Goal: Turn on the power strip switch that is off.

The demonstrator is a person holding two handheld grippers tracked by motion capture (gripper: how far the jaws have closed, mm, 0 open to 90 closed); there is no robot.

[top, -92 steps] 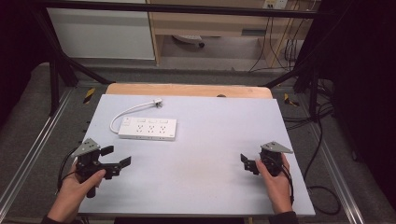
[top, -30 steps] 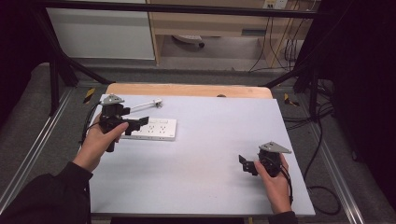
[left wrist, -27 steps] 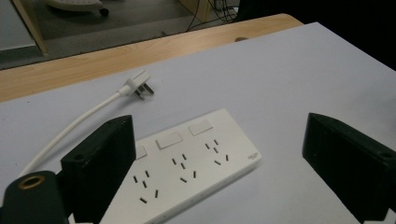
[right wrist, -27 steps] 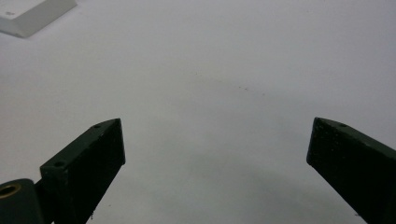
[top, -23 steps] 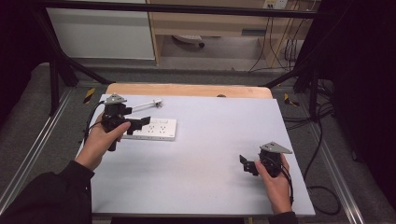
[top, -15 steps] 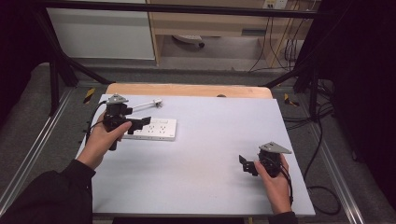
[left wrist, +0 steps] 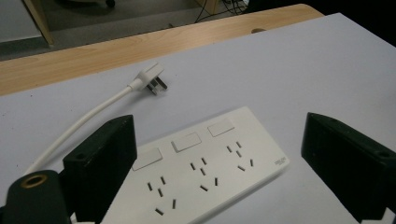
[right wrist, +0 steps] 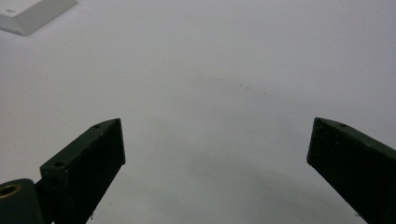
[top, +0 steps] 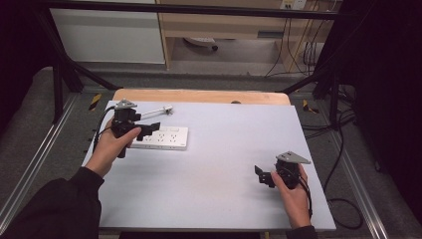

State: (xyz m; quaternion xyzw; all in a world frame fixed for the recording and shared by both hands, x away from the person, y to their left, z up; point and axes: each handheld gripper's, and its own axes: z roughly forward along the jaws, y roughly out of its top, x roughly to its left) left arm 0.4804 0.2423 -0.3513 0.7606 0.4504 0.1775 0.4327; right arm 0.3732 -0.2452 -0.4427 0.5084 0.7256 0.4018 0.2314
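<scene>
A white power strip (top: 161,138) lies flat on the table's left half, with three sockets and three switches facing up (left wrist: 196,163). Its white cable runs back to a plug (top: 166,109) lying near the wooden edge (left wrist: 152,80). My left gripper (top: 147,129) hovers over the strip's left end, open, jaws spread wide to either side of the strip with nothing between them (left wrist: 233,172). My right gripper (top: 262,174) rests low at the front right of the table, open over bare surface (right wrist: 215,158).
The table (top: 224,149) has a pale grey top with a wooden strip (top: 199,96) along the far edge. A corner of the power strip (right wrist: 32,14) lies far ahead of the right jaws. Dark frame posts and cables stand beyond the table.
The left gripper went from the front left corner up to the power strip's left end, then held almost still over the last second. The right gripper stayed in place.
</scene>
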